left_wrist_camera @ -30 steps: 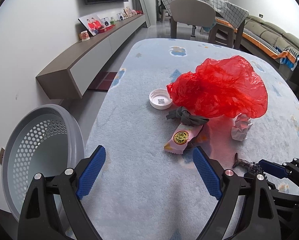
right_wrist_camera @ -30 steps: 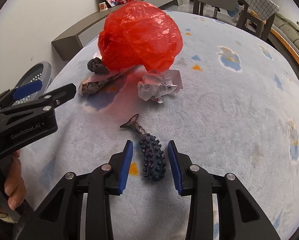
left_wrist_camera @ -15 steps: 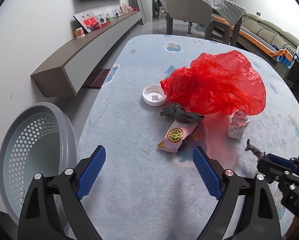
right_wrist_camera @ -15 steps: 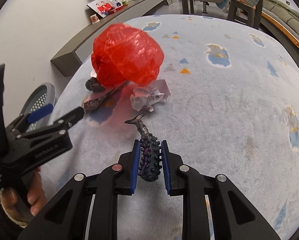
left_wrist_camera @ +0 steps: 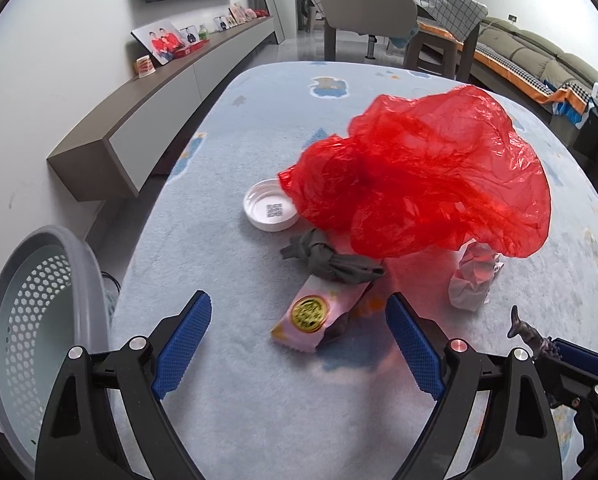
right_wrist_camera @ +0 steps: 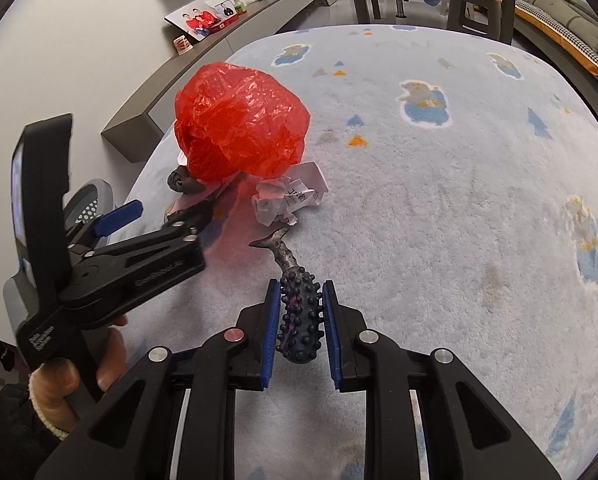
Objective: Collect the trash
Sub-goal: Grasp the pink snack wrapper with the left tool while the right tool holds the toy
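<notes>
Partly hidden under the red plastic bag (left_wrist_camera: 423, 176): a crumpled paper (left_wrist_camera: 473, 280) and a knotted grey rag (left_wrist_camera: 331, 260); basket (left_wrist_camera: 39, 320) cut off at the frame edge. Underneath, a pale blue rug (right_wrist_camera: 439, 220) with cartoon patches; beyond, a low wall shelf (left_wrist_camera: 147, 120), chair and sofa. Dark, knobbly, fish-tailed (a rubber toy, seemingly) item (right_wrist_camera: 299, 320) clenched in the right gripper (right_wrist_camera: 299, 312). Left gripper (left_wrist_camera: 295, 344) spread wide, empty, above a pink wrapper (left_wrist_camera: 319, 312). White lid (left_wrist_camera: 271, 210) nearby.
</notes>
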A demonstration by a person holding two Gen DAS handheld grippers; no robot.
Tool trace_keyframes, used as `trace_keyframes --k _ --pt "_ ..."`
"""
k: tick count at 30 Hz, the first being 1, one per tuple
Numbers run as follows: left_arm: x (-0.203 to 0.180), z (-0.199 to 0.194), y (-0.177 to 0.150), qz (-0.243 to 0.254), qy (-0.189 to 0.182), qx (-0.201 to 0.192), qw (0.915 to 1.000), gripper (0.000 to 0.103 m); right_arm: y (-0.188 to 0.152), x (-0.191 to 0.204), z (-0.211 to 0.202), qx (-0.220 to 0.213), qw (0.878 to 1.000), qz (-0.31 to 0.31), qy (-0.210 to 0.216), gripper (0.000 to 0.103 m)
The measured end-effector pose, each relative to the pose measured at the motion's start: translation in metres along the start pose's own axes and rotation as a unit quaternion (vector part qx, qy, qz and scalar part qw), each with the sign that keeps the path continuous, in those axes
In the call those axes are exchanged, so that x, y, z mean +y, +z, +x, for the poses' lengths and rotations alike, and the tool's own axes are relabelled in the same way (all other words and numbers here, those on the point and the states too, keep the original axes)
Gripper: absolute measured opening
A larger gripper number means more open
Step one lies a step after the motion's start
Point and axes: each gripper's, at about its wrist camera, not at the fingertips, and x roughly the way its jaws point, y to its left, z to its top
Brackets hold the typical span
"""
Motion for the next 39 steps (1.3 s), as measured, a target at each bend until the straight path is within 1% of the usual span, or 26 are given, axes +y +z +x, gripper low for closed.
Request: trace_keyframes --k 2,4,6,8,9,10,11,13,20,29,34,39 --pt "-0.004 0.003 0.002 0.003 -0.003 0.0 1.0 0.085 0.001 0.0 0.0 -0.001 1.0 0.0 0.002 0.021" --pt "-0.007 0.006 0.002 0.005 -0.003 0.002 1.0 0.077 0.0 0.0 0.0 0.001 1.0 -0.001 0.004 0.021" --pt "-0.008 0.011 0.002 0.006 -0.008 0.012 0.9999 0.061 0.001 -0.001 0.001 0.002 1.0 -0.001 0.005 0.021" --pt "-0.007 0.01 0.002 0.001 -0.02 0.015 0.9997 0.053 0.002 -0.002 0.002 0.003 1.0 0.001 0.006 0.021" --pt "-0.007 0.008 0.001 0.001 -0.025 0.016 0.9996 0.044 0.002 -0.002 0.002 0.002 1.0 0.001 0.007 0.021" --pt "-0.006 0.006 0.0 0.001 -0.03 0.017 0.9994 0.038 0.002 -0.002 0.001 0.001 1.0 0.001 0.007 0.021" --pt "-0.006 0.004 -0.001 0.0 -0.037 0.02 0.9991 0.028 0.002 -0.002 0.001 0.001 1.0 0.001 0.009 0.021" --pt "-0.006 0.001 -0.002 -0.001 -0.047 0.024 0.9986 0.024 0.002 -0.001 -0.001 -0.001 1.0 -0.001 0.011 0.021" --pt "-0.007 -0.031 -0.013 0.008 -0.06 0.009 0.9981 0.022 0.0 -0.001 -0.013 -0.014 1.0 -0.001 0.021 0.021" --pt "-0.011 -0.069 -0.033 0.021 -0.058 -0.012 0.998 0.022 0.002 -0.004 -0.026 -0.031 0.999 0.006 0.031 0.021" --pt "-0.018 -0.089 -0.047 0.03 -0.07 -0.022 0.9969 0.022 0.004 -0.002 -0.033 -0.041 0.999 0.007 0.029 0.021" --pt "-0.013 -0.109 -0.055 0.026 -0.072 -0.036 0.9964 0.022 0.006 -0.002 -0.038 -0.049 0.998 0.012 0.027 0.021"
